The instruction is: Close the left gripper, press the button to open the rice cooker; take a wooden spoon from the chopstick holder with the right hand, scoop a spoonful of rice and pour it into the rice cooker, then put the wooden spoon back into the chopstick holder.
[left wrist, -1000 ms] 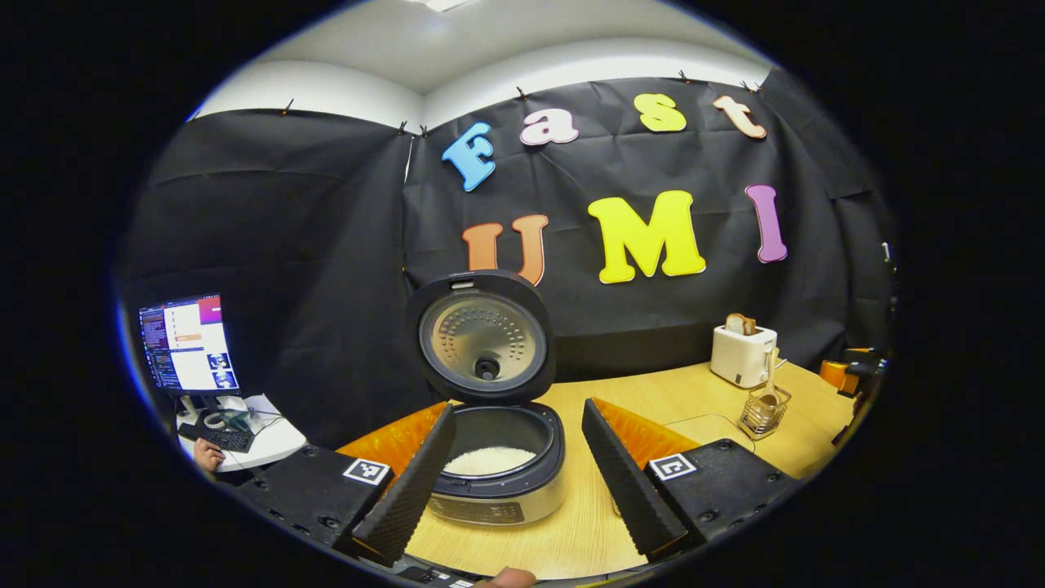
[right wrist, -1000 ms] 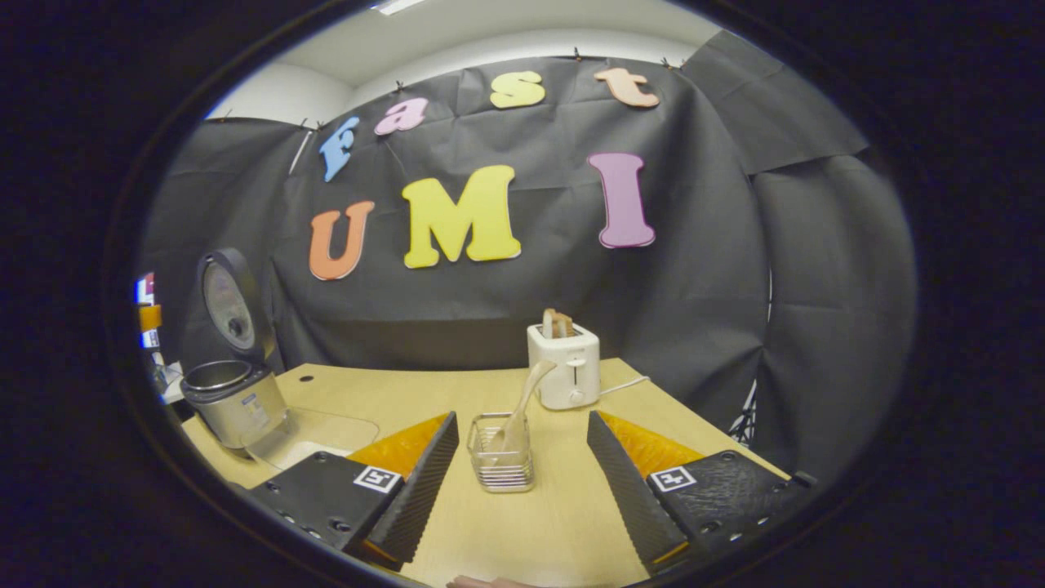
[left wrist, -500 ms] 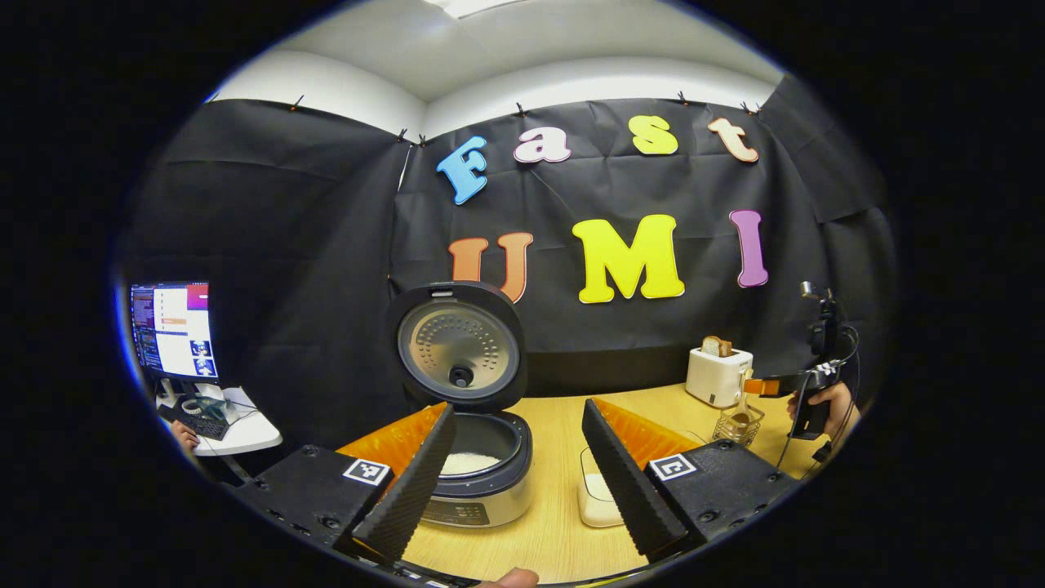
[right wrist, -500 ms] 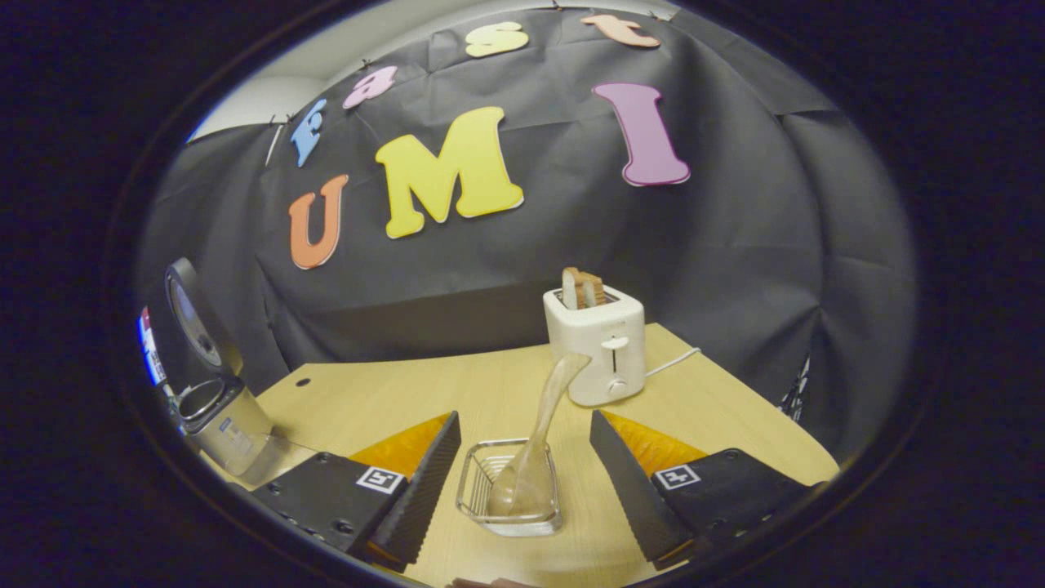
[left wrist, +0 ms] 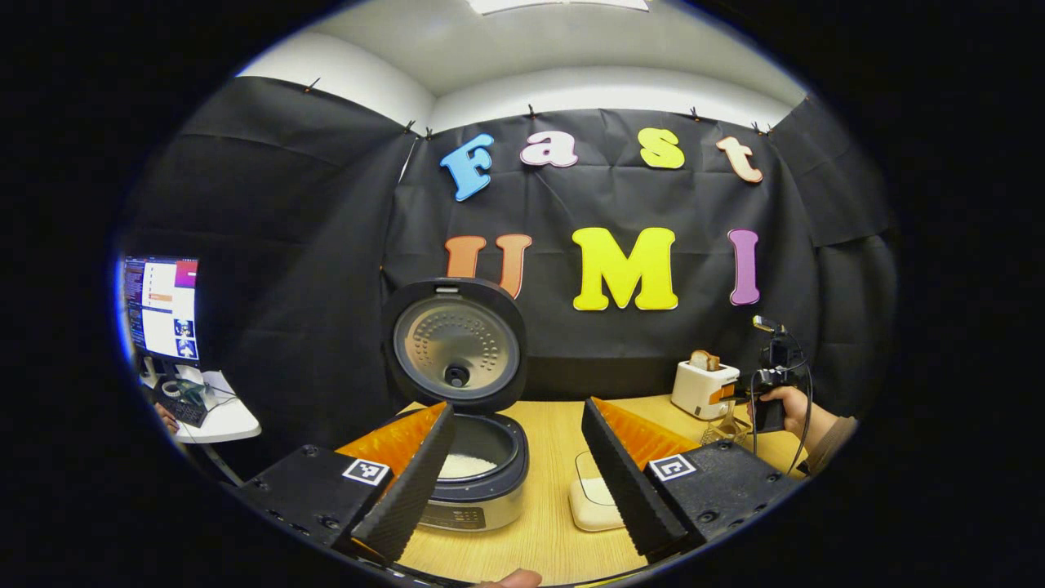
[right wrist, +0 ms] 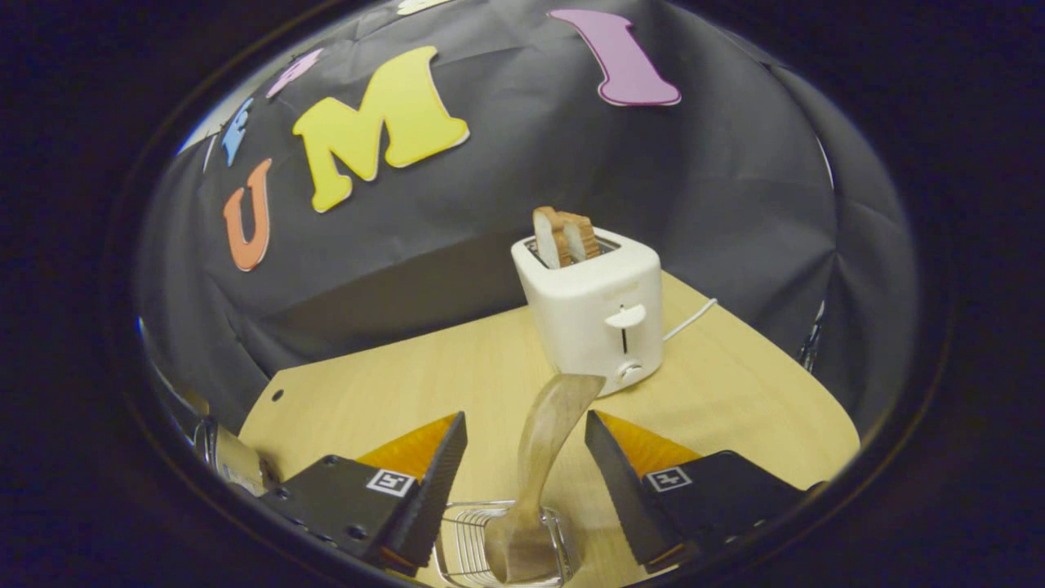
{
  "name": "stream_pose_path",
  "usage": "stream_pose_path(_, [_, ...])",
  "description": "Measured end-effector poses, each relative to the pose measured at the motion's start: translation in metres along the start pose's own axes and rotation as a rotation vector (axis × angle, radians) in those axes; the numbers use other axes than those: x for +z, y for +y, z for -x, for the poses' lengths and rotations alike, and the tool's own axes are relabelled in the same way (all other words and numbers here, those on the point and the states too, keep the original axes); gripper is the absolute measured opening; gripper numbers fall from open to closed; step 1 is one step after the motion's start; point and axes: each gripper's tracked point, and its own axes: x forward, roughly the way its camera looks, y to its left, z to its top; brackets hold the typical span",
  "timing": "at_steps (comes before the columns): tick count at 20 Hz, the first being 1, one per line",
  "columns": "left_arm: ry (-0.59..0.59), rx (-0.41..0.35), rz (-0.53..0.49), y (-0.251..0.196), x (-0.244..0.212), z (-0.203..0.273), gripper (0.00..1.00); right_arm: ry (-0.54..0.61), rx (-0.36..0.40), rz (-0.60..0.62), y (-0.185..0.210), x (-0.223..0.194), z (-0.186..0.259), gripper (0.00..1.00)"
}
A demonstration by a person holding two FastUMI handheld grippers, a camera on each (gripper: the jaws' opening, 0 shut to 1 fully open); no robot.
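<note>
The right gripper (right wrist: 522, 469) hangs with its two fingers spread wide, one on either side of the pale wooden spoon (right wrist: 543, 457), neither finger touching it. The spoon stands tilted in the small wire chopstick holder (right wrist: 465, 547), bowl down and handle leaning up toward the white two-slot toaster (right wrist: 592, 314), which carries two slices of bread and sits behind on the light wooden table (right wrist: 392, 384).

In the left gripper view, the left gripper (left wrist: 518, 469) is likewise held open, with nothing between its fingers. Between and beyond them stands the silver and black rice cooker (left wrist: 478, 490), its round lid (left wrist: 455, 345) raised upright and white rice (left wrist: 464, 465) lying in the inner pot. A shallow cream container (left wrist: 594, 504) sits on the table just beside the cooker. Far to one side, a hand (left wrist: 788, 404) holds the right gripper above the chopstick holder near the toaster. A lit monitor (left wrist: 159, 309) stands on a white side desk.
</note>
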Motion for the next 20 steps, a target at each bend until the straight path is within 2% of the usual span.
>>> stream_pose_path(1, [0.000, 0.018, -0.001, 0.009, 0.000, 0.000, 0.99, 0.028, 0.010, -0.011, 0.002, -0.006, -0.005, 0.69])
stream_pose_path(3, [0.008, 0.042, -0.017, 0.017, -0.004, -0.002, 0.99, 0.063, 0.031, -0.025, 0.008, -0.016, -0.011, 0.64])
stream_pose_path(4, [0.019, 0.048, -0.020, 0.019, -0.007, -0.004, 0.99, 0.064, 0.019, -0.033, 0.006, -0.018, -0.012, 0.54])
stream_pose_path(5, [0.028, 0.049, -0.022, 0.019, -0.010, -0.007, 0.99, 0.066, -0.010, -0.038, 0.000, -0.020, -0.017, 0.36])
stream_pose_path(7, [0.039, 0.038, -0.024, 0.016, -0.013, -0.011, 0.99, 0.068, -0.022, -0.049, 0.003, -0.020, -0.013, 0.17])
stream_pose_path(11, [0.052, 0.035, -0.030, 0.013, -0.017, -0.015, 0.99, 0.015, -0.066, -0.022, 0.002, -0.016, 0.005, 0.11])
stream_pose_path(16, [0.060, 0.034, -0.055, 0.008, -0.021, -0.016, 1.00, -0.060, -0.066, 0.059, 0.023, -0.018, 0.044, 0.11])
stream_pose_path(18, [0.057, 0.018, -0.061, 0.003, -0.020, -0.016, 0.99, -0.126, -0.080, 0.110, 0.028, -0.003, 0.062, 0.09])
stream_pose_path(19, [0.052, 0.011, -0.066, 0.000, -0.019, -0.016, 0.99, -0.158, -0.082, 0.125, 0.030, 0.004, 0.072, 0.11])
stream_pose_path(20, [0.052, 0.011, -0.066, 0.000, -0.020, -0.016, 0.96, -0.184, -0.081, 0.135, 0.034, 0.011, 0.081, 0.11])
